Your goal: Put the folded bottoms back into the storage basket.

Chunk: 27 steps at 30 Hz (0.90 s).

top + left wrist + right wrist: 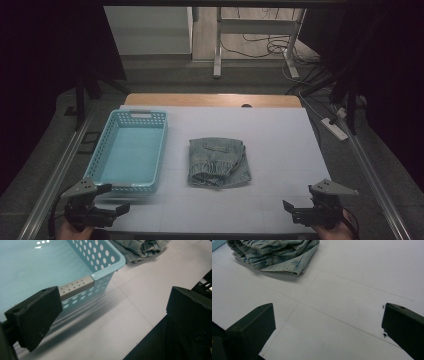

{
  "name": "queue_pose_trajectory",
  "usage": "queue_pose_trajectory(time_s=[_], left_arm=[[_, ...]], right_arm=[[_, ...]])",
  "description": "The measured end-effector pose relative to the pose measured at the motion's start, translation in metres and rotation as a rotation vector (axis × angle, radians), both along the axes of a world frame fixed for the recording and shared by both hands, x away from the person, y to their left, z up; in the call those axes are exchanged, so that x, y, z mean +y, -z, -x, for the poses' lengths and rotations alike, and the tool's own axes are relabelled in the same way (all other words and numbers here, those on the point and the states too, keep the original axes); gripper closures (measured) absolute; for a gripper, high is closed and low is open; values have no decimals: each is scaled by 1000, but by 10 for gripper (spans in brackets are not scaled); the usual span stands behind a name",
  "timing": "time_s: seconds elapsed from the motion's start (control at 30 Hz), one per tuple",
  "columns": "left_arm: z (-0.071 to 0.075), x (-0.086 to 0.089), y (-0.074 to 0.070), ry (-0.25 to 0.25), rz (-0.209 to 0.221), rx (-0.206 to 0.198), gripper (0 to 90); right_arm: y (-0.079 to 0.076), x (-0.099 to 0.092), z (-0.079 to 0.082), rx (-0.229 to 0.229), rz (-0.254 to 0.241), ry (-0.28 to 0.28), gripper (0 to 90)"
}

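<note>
Folded jeans (219,162) lie near the middle of the white table (280,150), well apart from both claws. Left claw (117,209) sits at the near left corner, jaws spread wide, holding nothing. In the left gripper view the jeans (140,248) show beyond the near corner of a light blue basket (100,257), which stands between that claw and the cloth. The basket (107,150) is just beside the left claw, left of the jeans and not touching them; nothing lies in it. Right claw (295,212) sits at the near right corner, jaws wide apart, gripping nothing. In the right gripper view the jeans (274,255) lie ahead and to the left, with bare table between.
</note>
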<state>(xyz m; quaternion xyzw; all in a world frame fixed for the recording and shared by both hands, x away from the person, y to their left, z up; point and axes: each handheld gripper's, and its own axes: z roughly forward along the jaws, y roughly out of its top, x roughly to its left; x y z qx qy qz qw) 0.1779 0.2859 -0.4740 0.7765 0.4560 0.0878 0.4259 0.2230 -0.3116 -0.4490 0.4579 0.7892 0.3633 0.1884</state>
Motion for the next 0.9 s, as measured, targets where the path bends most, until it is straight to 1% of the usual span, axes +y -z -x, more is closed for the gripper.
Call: queue_pose_trajectory(time_s=[0.07, 0.2, 0.33, 0.43, 0.6, 0.77, 0.83, 0.9], left_arm=[[0, 1, 0, 5, 10, 4, 0], [0, 1, 0, 13, 12, 5, 0], [-1, 1, 0, 16, 14, 5, 0], [-1, 2, 1, 14, 23, 7, 0], [-1, 1, 0, 15, 19, 8, 0], [-1, 0, 0, 20, 10, 9, 0], [-1, -1, 0, 27, 1, 2, 0], [0, -2, -1, 30, 4, 1, 0]], right_arm=[[0, -1, 0, 4, -3, 9, 0], [0, -2, 0, 2, -20, 3, 0], [0, -2, -1, 13, -23, -3, 0], [0, -3, -1, 16, -26, -1, 0], [0, -4, -2, 20, -44, -1, 0], [0, -3, -2, 22, -34, -5, 0], [0, -3, -2, 22, -32, -6, 0], [0, -3, -2, 22, -29, -6, 0]])
